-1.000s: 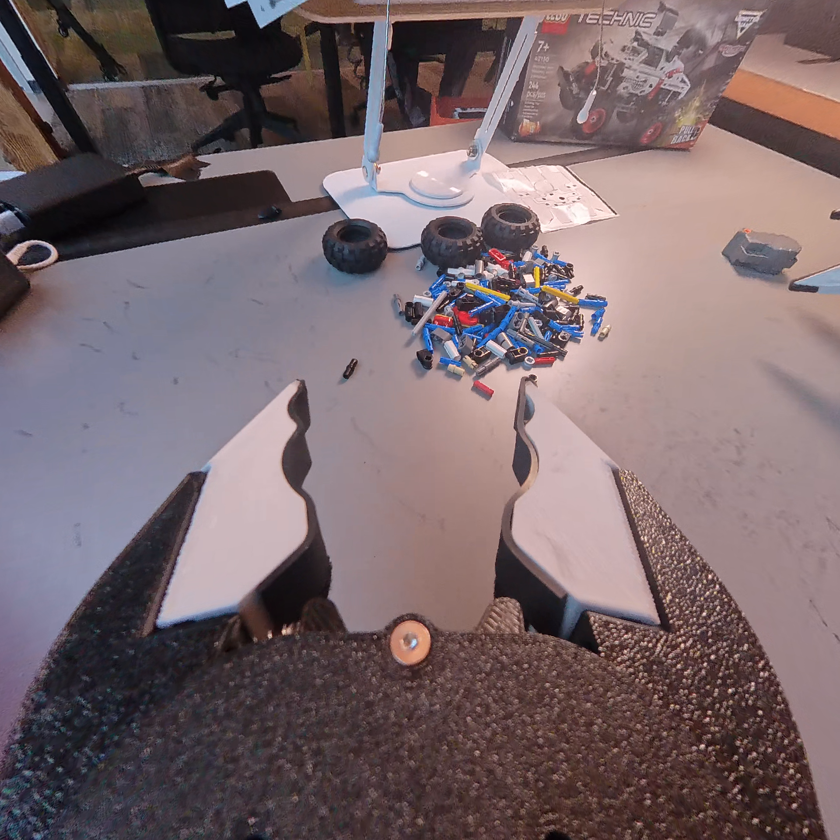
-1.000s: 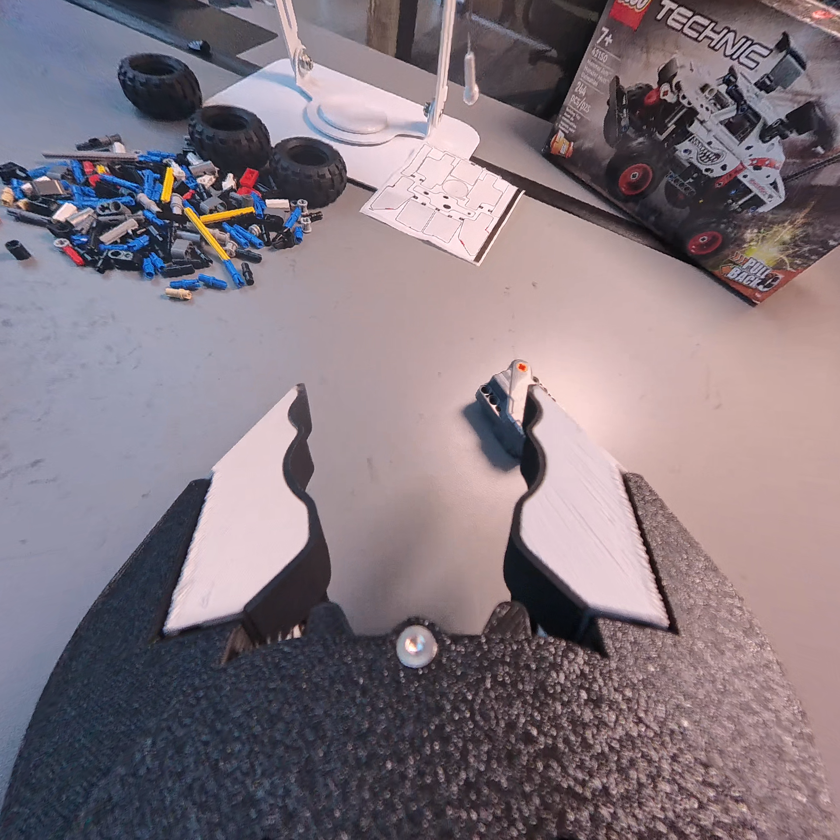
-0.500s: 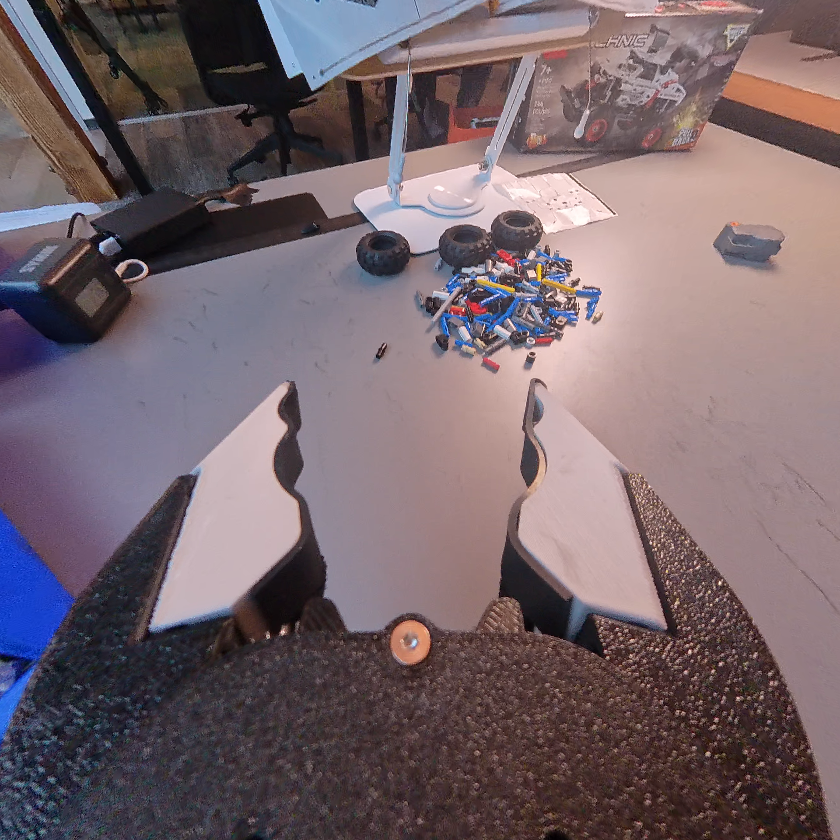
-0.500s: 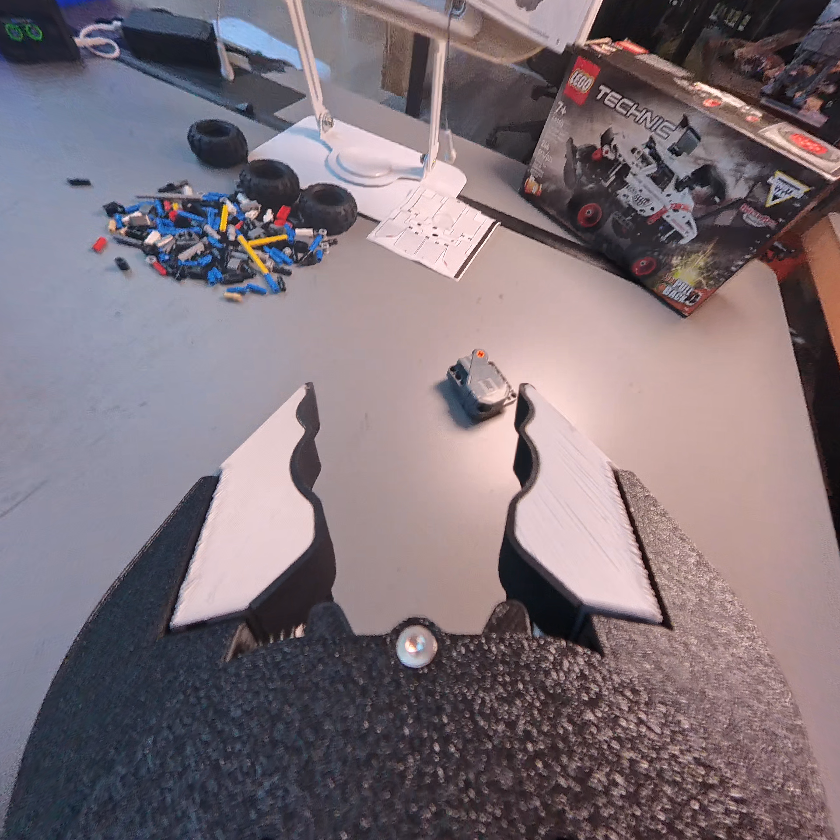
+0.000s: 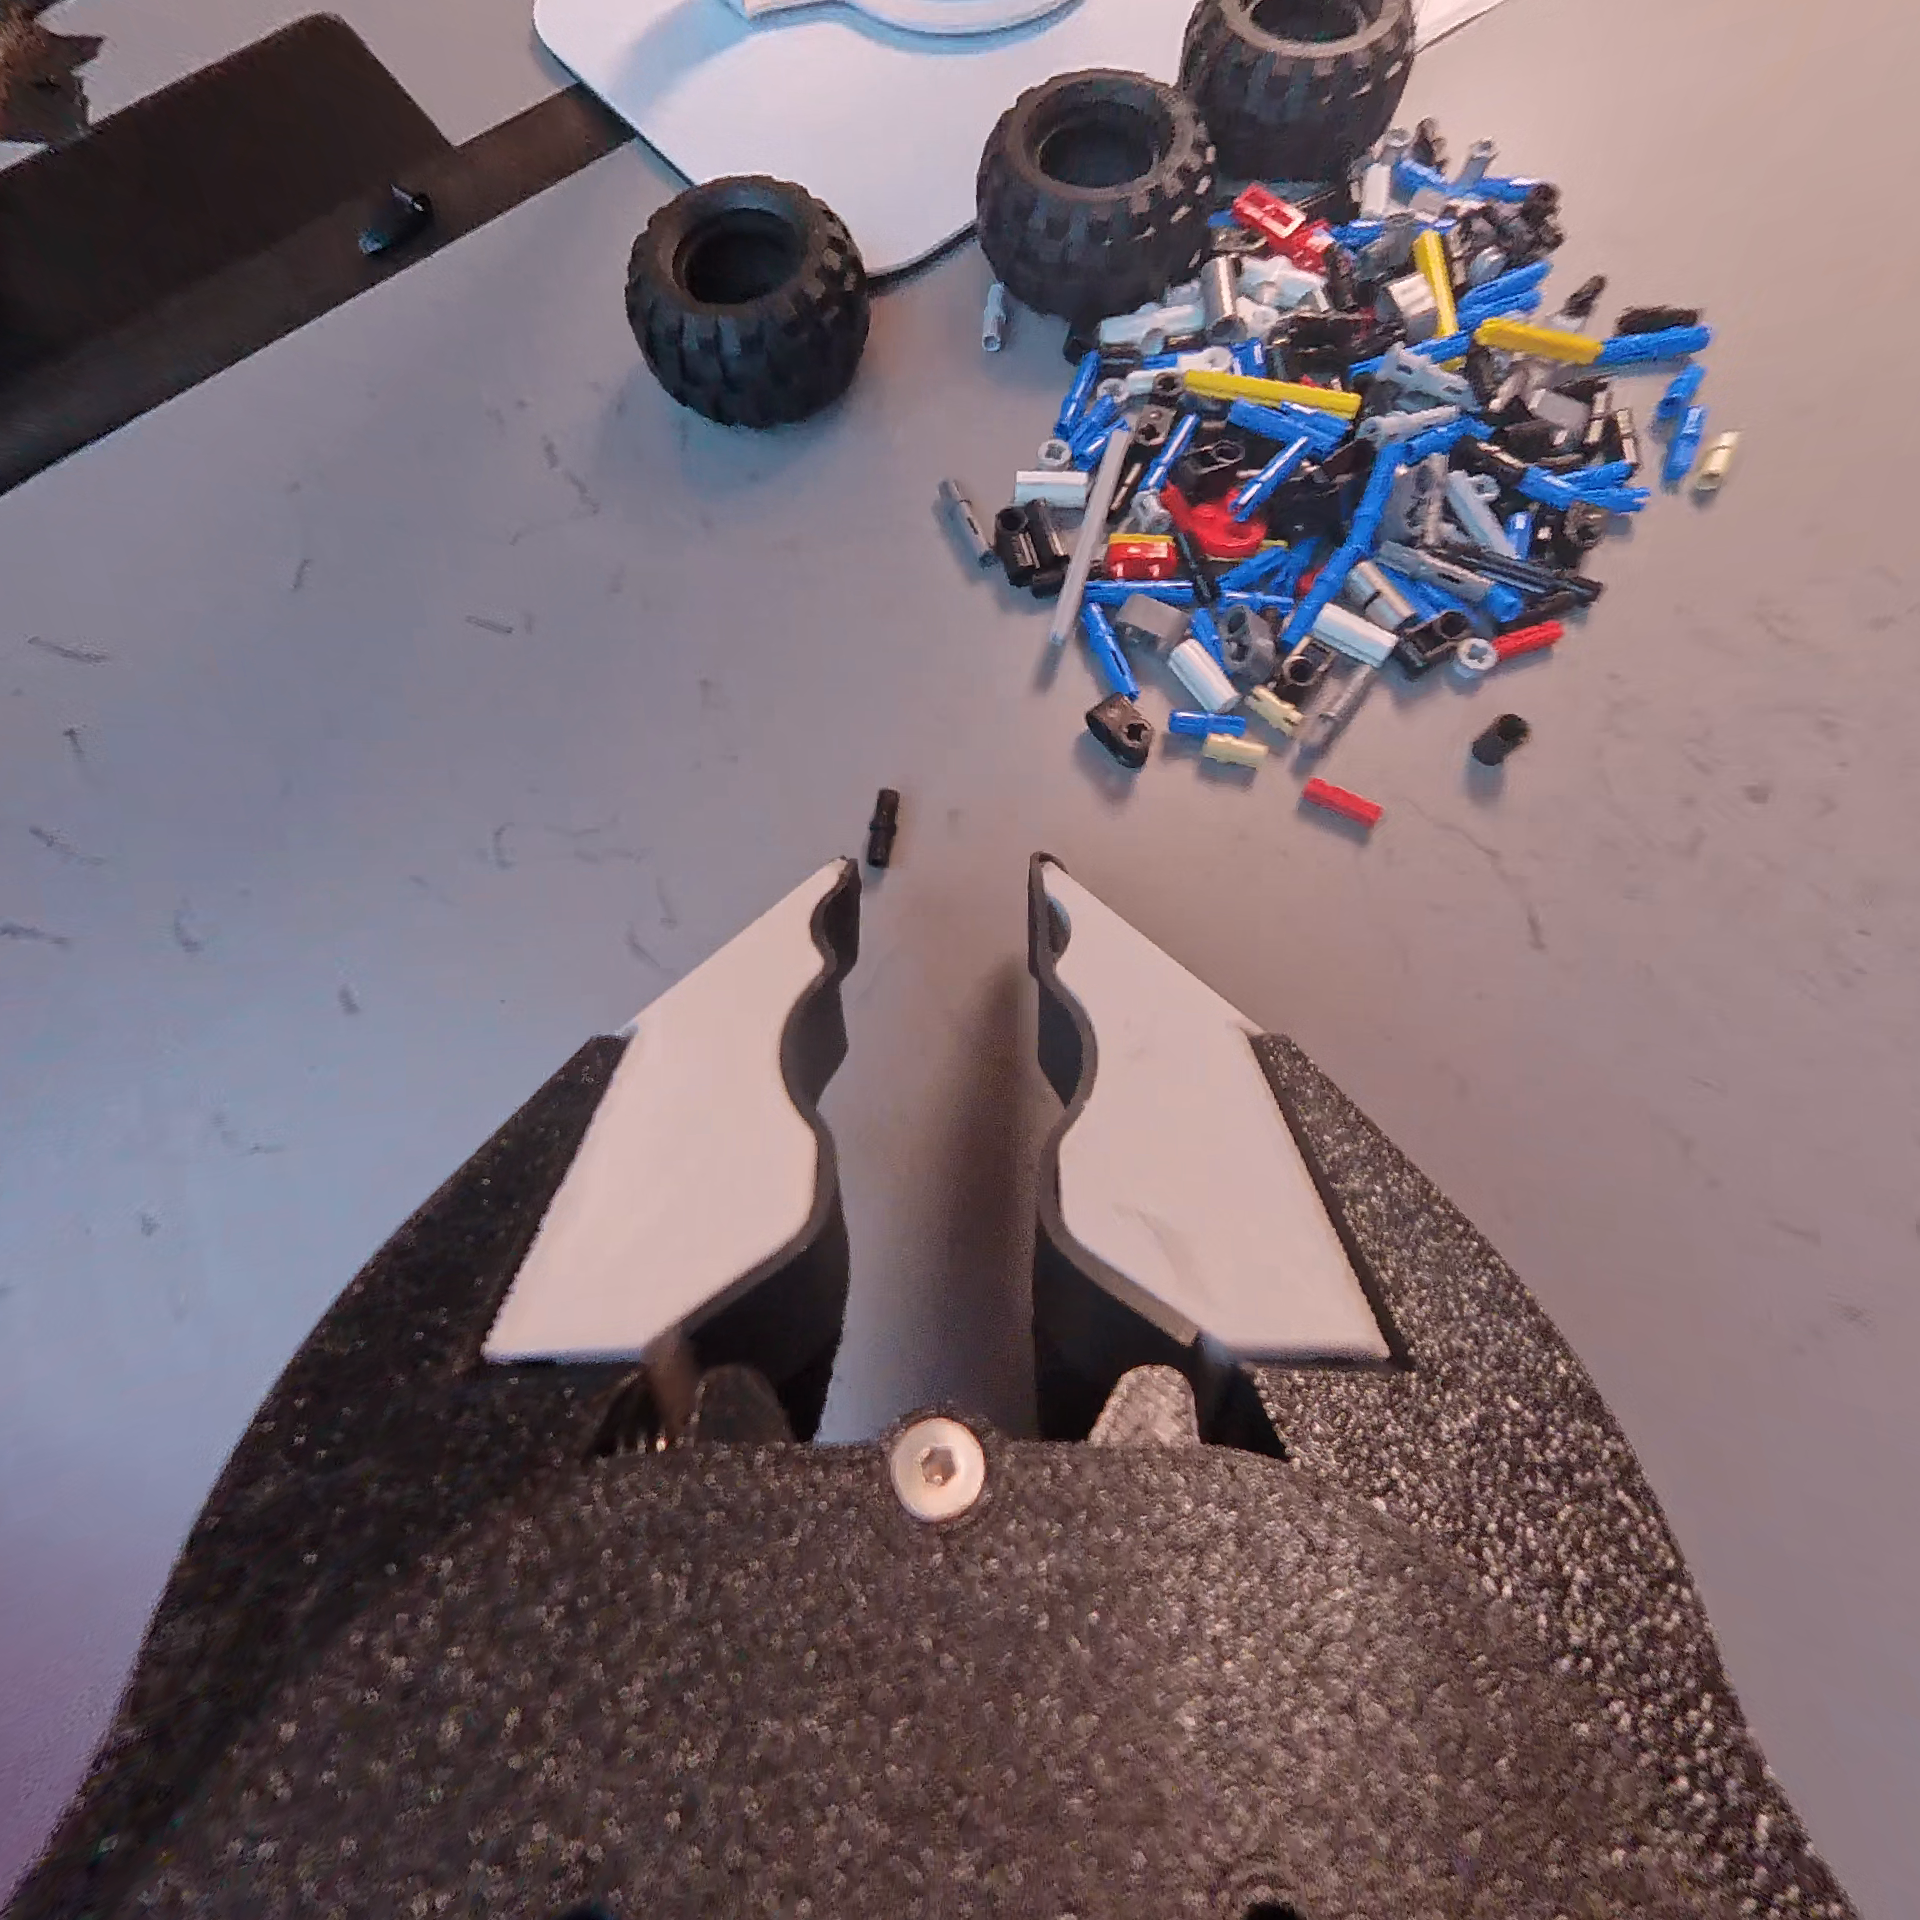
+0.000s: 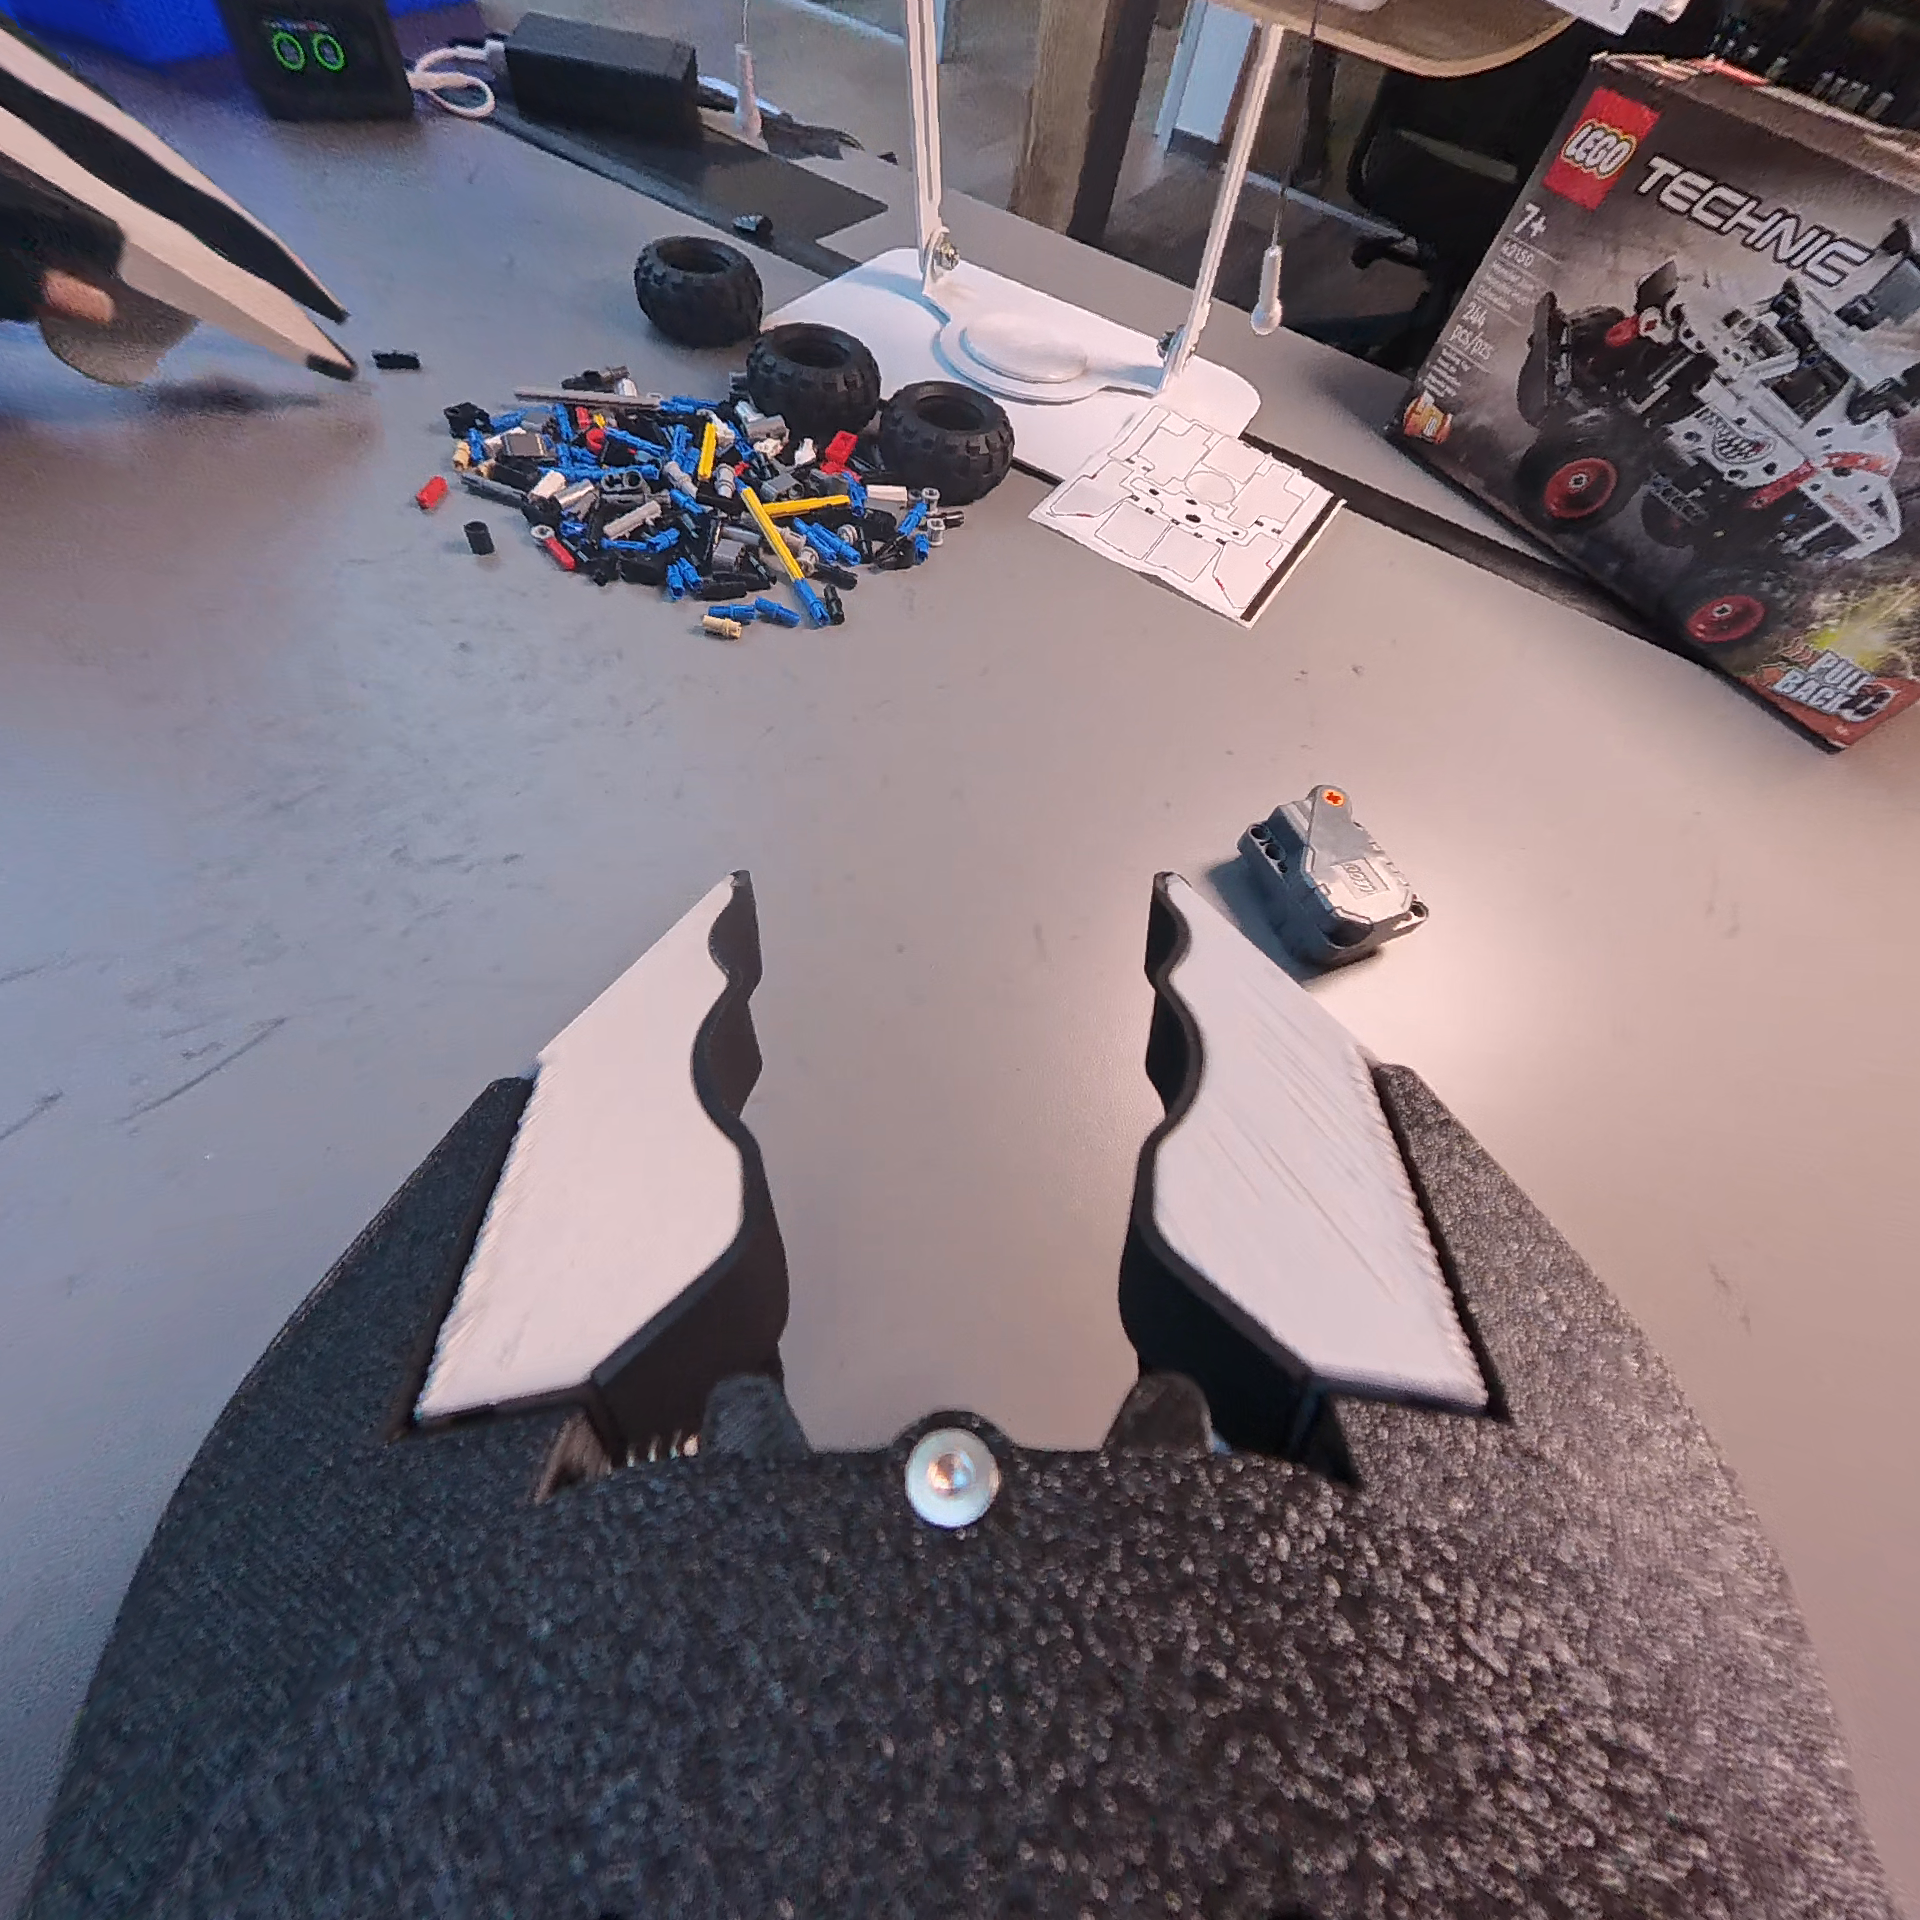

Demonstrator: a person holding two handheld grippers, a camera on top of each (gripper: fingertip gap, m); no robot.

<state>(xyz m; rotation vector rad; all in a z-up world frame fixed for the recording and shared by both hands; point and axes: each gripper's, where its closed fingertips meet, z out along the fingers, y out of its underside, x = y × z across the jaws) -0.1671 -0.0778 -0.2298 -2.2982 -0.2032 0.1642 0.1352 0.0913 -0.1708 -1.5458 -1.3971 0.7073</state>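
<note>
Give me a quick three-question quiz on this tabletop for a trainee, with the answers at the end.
1. True or false: the left tool is gripping the small black peg.
2. How many black tyres lie by the pile of small parts?
3. Which is nearest the right tool: A the grey block, B the toy box, C the white lamp base?

Key: 1 false, the peg lies on the table just beyond the left fingertip; 2 three; 3 A.
</note>
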